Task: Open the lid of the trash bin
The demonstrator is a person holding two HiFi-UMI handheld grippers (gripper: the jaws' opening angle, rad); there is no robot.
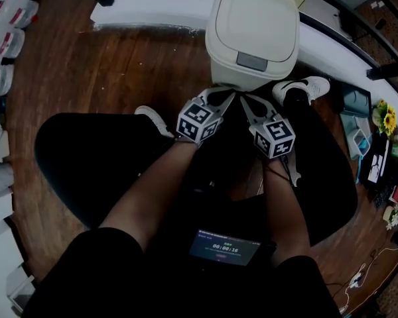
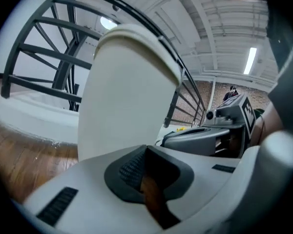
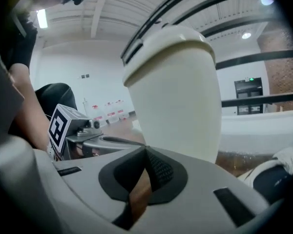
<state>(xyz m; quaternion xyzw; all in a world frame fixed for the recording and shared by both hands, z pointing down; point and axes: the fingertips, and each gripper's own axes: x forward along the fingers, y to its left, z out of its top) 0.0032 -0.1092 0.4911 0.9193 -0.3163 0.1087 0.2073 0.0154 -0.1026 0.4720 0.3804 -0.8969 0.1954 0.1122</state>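
A dark wooden floor [image 1: 119,65] carries the cream trash bin [image 1: 252,52], which stands upright against a white ledge [image 1: 152,8]. Its lid [image 1: 255,18] lies flat and closed on top, with a grey panel [image 1: 252,61] at the lid's front edge, on the side facing the person. The person's dark-clad legs [image 1: 106,164] spread to either side below the trash bin. One white shoe [image 1: 305,88] sits just beside its base and the other [image 1: 152,118] a little further from it.

The left gripper [image 1: 224,95] and the right gripper [image 1: 247,101] both point at the foot of the trash bin, side by side and close to its front wall. In the left gripper view its jaws are pressed together at the tips with nothing between them, the bin's body [image 2: 127,96] rising just ahead. The right gripper's jaws are likewise pressed together and empty, the bin [image 3: 178,91] just beyond them.

A small lit screen [image 1: 222,247] shows well short of the trash bin, at the person's lap.
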